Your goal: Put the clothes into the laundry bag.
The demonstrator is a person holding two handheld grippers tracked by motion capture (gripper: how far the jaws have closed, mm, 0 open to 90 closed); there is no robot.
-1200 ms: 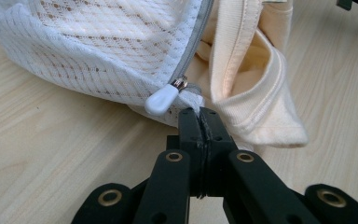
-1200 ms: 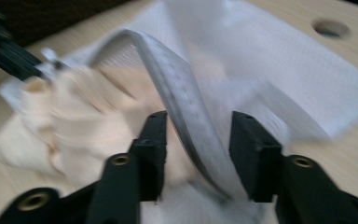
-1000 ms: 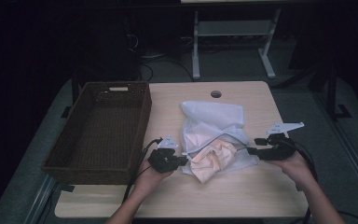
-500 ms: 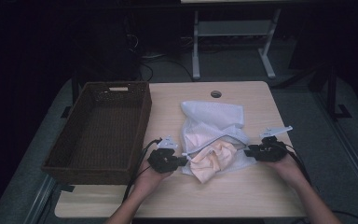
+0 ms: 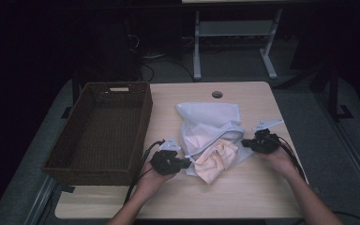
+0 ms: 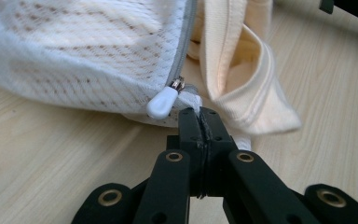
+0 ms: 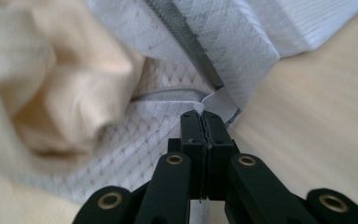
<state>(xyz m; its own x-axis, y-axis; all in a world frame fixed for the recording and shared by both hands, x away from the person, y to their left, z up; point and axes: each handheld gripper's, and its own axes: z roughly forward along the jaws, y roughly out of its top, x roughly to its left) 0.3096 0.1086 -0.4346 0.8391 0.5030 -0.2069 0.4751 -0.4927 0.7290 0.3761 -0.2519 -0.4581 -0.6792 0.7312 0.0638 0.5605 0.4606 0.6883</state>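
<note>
A white mesh bag lies mid-table with its zipper undone and a peach garment spilling out of the near opening. My left gripper is shut on the bag's edge, just beside the white zipper pull. The garment hangs out to its right. My right gripper has just been closing its jaws, and they now pinch the mesh bag's hem at the end of the grey zipper. The garment bulges to the left of that grip.
A dark wicker basket stands along the left side of the wooden table, close to my left hand. A round cable hole sits near the far edge. Metal frame legs stand on the floor beyond the table.
My right gripper has moved left and down to the bag's right edge and closed on it. The left gripper has stayed where it was, still clamped.
</note>
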